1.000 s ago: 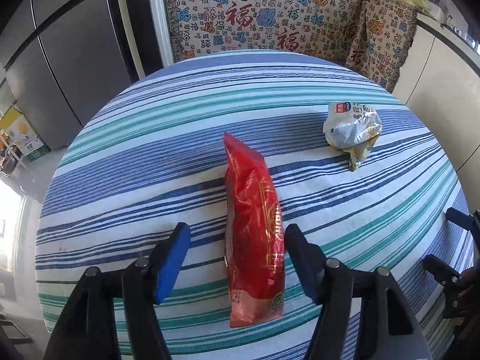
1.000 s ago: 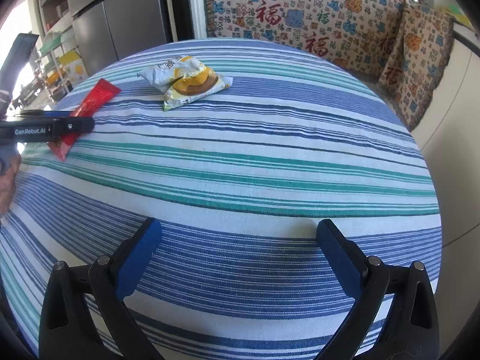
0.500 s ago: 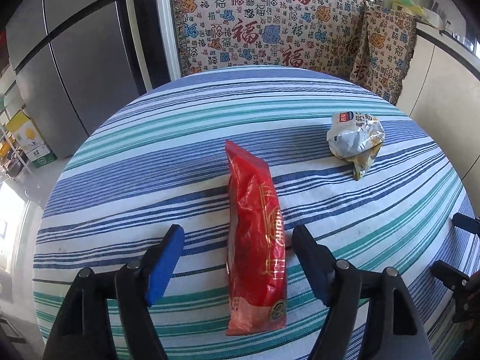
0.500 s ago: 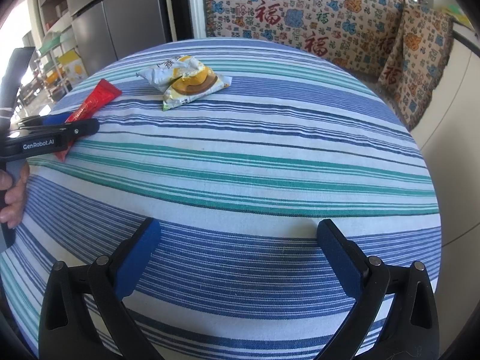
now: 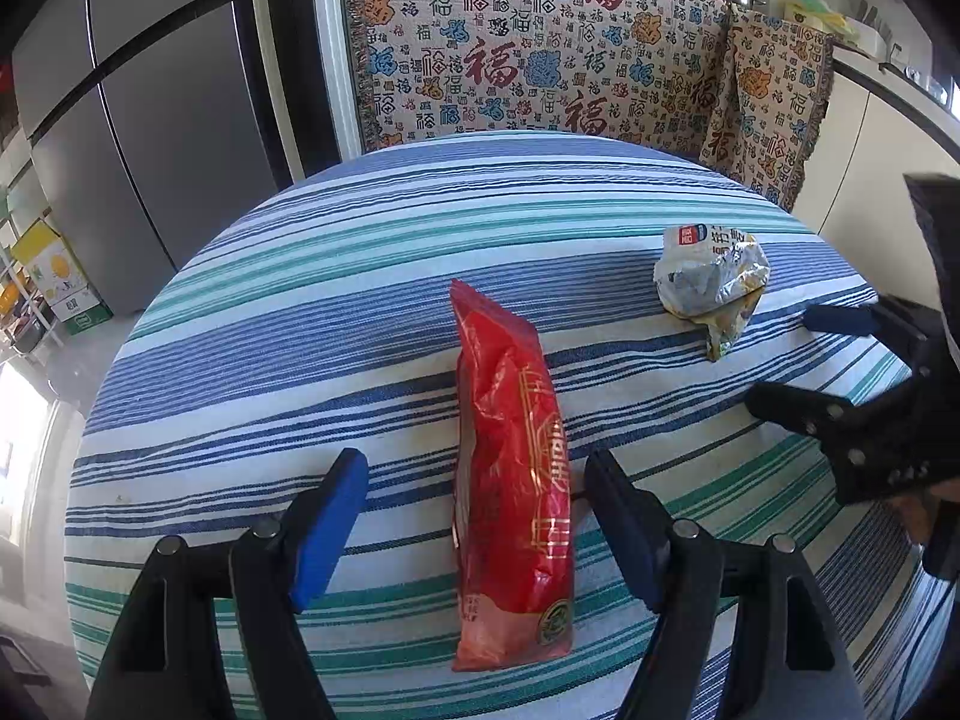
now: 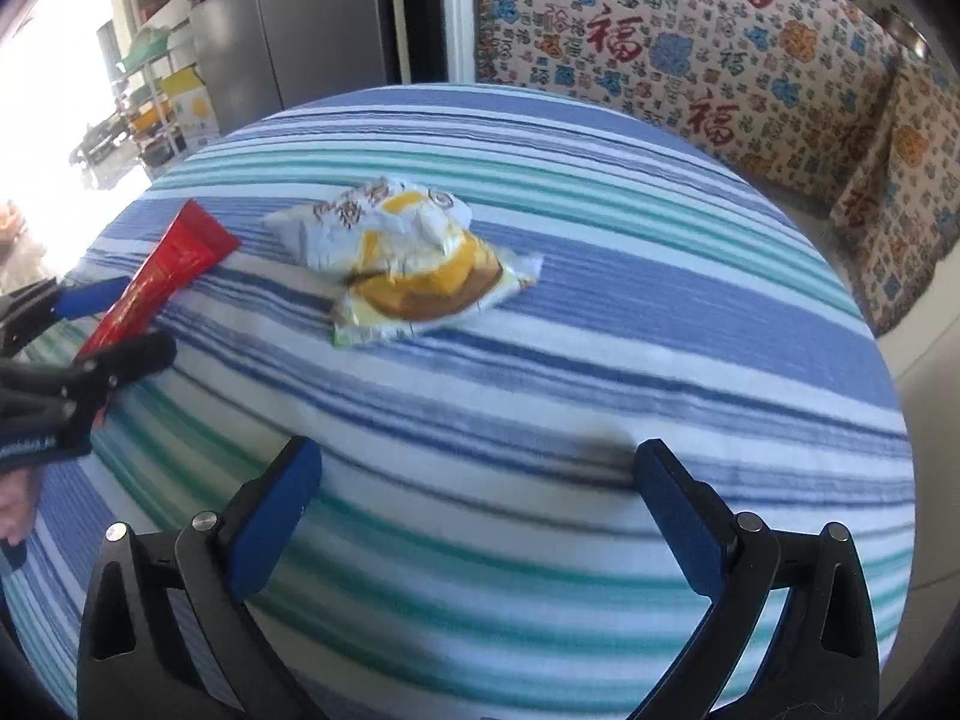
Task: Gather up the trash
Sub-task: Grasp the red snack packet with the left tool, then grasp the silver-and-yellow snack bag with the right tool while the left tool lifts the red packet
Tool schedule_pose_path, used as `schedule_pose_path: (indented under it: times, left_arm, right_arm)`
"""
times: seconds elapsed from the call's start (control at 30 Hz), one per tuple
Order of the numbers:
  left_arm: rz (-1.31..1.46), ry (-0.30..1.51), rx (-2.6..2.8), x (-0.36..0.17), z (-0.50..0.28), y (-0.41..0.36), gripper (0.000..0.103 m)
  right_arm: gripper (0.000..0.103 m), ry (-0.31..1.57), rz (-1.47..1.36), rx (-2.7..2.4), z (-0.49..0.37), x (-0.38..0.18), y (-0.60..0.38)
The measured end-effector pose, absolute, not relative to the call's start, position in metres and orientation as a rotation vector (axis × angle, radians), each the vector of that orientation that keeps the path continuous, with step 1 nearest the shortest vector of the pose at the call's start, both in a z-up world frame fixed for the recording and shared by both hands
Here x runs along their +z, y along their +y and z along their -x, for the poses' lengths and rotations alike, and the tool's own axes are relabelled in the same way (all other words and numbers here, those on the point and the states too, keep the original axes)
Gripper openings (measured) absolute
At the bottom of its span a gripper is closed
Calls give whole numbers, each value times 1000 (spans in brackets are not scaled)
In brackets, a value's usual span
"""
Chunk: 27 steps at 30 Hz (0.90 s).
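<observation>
A long red snack wrapper [image 5: 510, 480] lies flat on the round striped tablecloth [image 5: 300, 300]. My left gripper [image 5: 474, 468] straddles the wrapper's near half, open, with both blue pads clear of it. A crumpled white and yellow wrapper [image 5: 711, 282] sits to the right of it. In the right wrist view that crumpled wrapper [image 6: 408, 264] lies ahead of my right gripper [image 6: 480, 462], which hangs open over bare cloth with nothing between its fingers. From the left wrist view, the right gripper [image 5: 804, 360] reaches in at the right edge. At the right wrist view's left edge are the red wrapper [image 6: 174, 264] and the left gripper [image 6: 120, 324].
A patterned throw [image 5: 540, 60] covers seating behind the table. A grey fridge [image 5: 150, 150] stands at the back left, with boxes [image 5: 54, 276] on the floor below it. White cabinets [image 5: 888, 138] run along the right. The table edge curves close on both sides.
My right gripper has moved across the table toward the crumpled wrapper and now reaches well into the left wrist view. The left gripper's jaws have widened a little around the red wrapper.
</observation>
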<state>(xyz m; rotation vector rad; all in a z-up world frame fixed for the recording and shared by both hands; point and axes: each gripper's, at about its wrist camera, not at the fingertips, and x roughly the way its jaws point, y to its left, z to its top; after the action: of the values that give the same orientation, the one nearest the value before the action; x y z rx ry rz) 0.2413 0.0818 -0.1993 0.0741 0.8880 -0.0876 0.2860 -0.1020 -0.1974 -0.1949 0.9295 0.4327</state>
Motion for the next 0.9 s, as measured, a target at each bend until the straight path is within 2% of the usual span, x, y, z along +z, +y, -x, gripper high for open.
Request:
schedule_pose_path:
  times: [0.2, 0.23, 0.27, 0.33, 0.37, 0.47, 0.8, 0.9]
  left_arm:
    - [-72, 886, -86, -200, -239, 82, 77]
    - [-72, 886, -86, -200, -239, 82, 77]
    - [-72, 886, -85, -200, -239, 82, 77]
    - [-72, 885, -86, -200, -240, 81, 77]
    - [-71, 886, -86, -200, -240, 81, 77]
    - [-71, 884, -84, -200, -240, 81, 77]
    - [-82, 882, -151, -199, -228, 79, 76]
    - [-99, 898, -226, -198, -218, 76, 76]
  right_arm:
    - [101, 912, 296, 508, -320, -194, -69]
    - [98, 888, 326, 509, -319, -193, -64]
    - [85, 869, 342, 530, -318, -193, -62]
    - [71, 898, 296, 522, -321, -190, -63]
    - [58, 908, 280, 508, -321, -188, -66]
    - [47, 934, 260, 447, -319, -187, -82]
    - [47, 1083, 154, 369, -223, -181, -158]
    - [58, 1093, 112, 395, -205, -178, -170]
